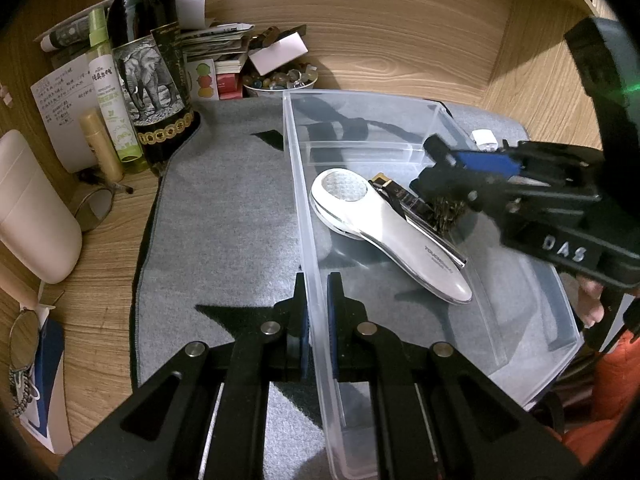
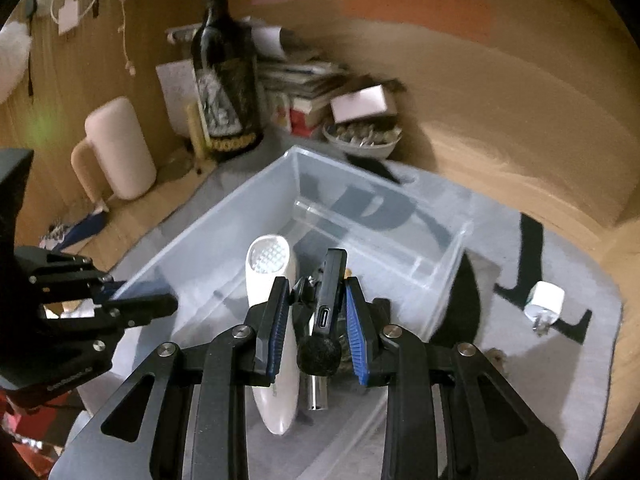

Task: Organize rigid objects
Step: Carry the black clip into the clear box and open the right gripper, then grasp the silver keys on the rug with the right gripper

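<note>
Bin wall (image 1: 308,216) between left gripper (image 1: 318,280) fingers (image 1: 335,292).

- My work surface is a wood-grain desk (image 1: 400,32), with panels of the same wood rising behind and to the right.
- A grey felt mat (image 1: 224,208) covers its middle.
- Coloured paper notes (image 2: 416,8) are stuck on the back panel.
- Lighting is warm and dim; hard shadows fall across the mat.
</note>
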The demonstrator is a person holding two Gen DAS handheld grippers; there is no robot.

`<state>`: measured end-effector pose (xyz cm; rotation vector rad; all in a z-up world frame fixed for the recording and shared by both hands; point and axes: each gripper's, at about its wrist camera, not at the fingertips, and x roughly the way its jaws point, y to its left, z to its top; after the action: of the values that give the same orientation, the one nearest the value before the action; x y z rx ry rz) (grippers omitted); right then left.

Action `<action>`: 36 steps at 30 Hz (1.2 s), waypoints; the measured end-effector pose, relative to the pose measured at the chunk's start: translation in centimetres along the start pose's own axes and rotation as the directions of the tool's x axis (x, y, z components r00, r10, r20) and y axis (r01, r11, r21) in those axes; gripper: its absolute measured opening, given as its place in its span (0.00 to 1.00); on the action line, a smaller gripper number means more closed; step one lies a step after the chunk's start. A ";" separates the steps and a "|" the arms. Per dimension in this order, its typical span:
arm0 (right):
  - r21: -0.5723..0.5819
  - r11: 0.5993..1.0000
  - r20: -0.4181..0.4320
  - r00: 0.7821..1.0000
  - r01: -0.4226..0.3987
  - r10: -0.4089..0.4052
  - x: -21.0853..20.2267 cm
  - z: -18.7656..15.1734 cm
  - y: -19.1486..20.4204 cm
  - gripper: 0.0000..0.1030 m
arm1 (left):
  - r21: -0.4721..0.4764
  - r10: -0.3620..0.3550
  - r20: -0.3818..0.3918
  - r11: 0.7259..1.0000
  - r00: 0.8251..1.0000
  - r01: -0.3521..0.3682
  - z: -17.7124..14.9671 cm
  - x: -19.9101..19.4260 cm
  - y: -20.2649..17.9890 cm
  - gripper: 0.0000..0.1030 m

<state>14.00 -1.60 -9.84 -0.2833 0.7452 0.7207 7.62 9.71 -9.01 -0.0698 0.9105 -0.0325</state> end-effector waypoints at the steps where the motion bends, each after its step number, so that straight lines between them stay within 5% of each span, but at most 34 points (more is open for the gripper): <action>1: -0.005 1.000 -0.015 1.000 -0.006 0.006 0.3 0.0 0.1 0.24 | 0.000 0.000 0.000 1.000 1.000 0.000 0.0 0.0 0.0 0.07; 6: -0.015 1.000 -0.037 0.999 -0.004 0.003 0.9 -0.2 0.3 0.25 | 0.000 0.000 0.000 1.000 1.000 0.000 0.0 0.0 0.0 0.07; 11: -0.011 1.000 -0.025 1.000 0.007 -0.008 0.5 -0.2 0.2 0.41 | 0.000 0.000 0.000 1.000 1.000 0.000 0.0 0.0 0.0 0.07; 23: -0.004 0.999 0.070 0.996 0.048 -0.048 -3.0 0.1 -0.5 0.57 | 0.002 0.001 0.000 1.000 1.000 -0.001 0.0 0.0 0.0 0.07; 28: 0.043 0.993 0.145 0.982 0.113 -0.119 -6.2 0.1 -2.6 0.60 | 0.002 0.001 0.000 1.000 1.000 -0.001 0.0 0.1 0.0 0.07; 36: 0.105 0.969 0.121 0.964 0.225 -0.237 -8.0 -1.2 -6.5 0.60 | 0.002 0.001 0.000 1.000 1.000 -0.001 0.0 0.0 0.0 0.07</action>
<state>13.77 -10.87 -5.11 -0.2323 0.6043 0.4781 7.60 9.73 -9.05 -0.0679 0.9104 -0.0328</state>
